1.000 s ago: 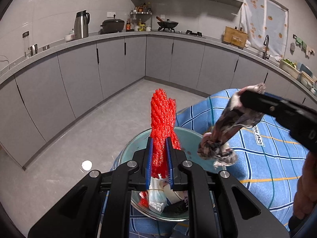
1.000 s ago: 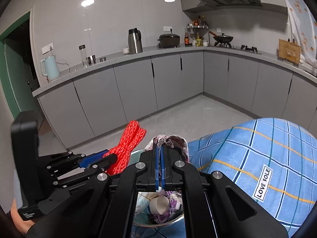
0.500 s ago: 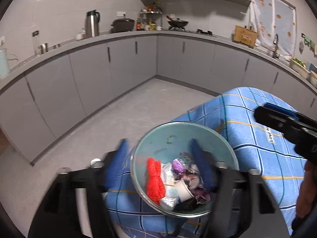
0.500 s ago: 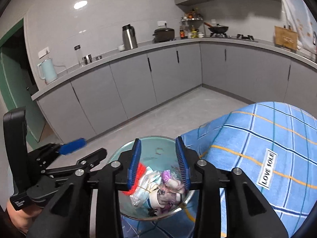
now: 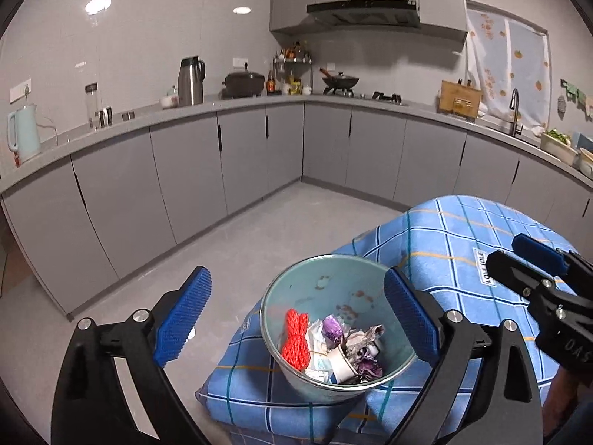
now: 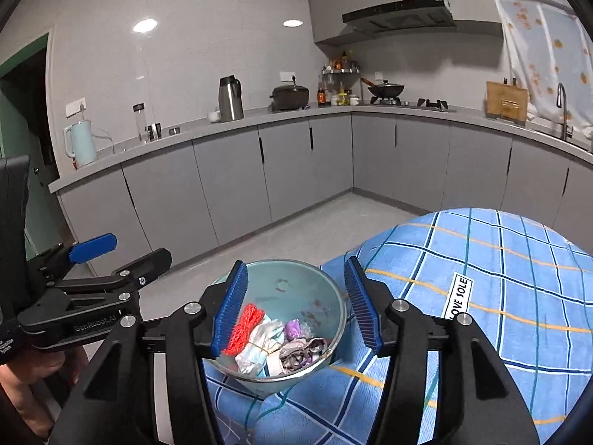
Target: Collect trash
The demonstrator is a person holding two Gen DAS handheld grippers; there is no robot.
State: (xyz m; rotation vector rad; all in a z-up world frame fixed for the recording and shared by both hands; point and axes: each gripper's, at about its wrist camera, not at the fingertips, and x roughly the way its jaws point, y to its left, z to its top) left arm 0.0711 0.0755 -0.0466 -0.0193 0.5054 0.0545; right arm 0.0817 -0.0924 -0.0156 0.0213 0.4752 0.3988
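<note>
on blue checked cloth (image 5: pixel 441 244): trash bowl (image 5: pixel 296 282); grey kitchen cabinets (image 5: pixel 192 170).

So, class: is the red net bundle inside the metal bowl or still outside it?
Inside. The red net bundle lies in the metal bowl beside crumpled wrappers, touching neither tool.

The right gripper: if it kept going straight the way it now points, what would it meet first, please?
Most likely the trash bin, probably the red net and wrappers inside. The right gripper, empty and opening, frames the bin; depth is uncertain.
</note>
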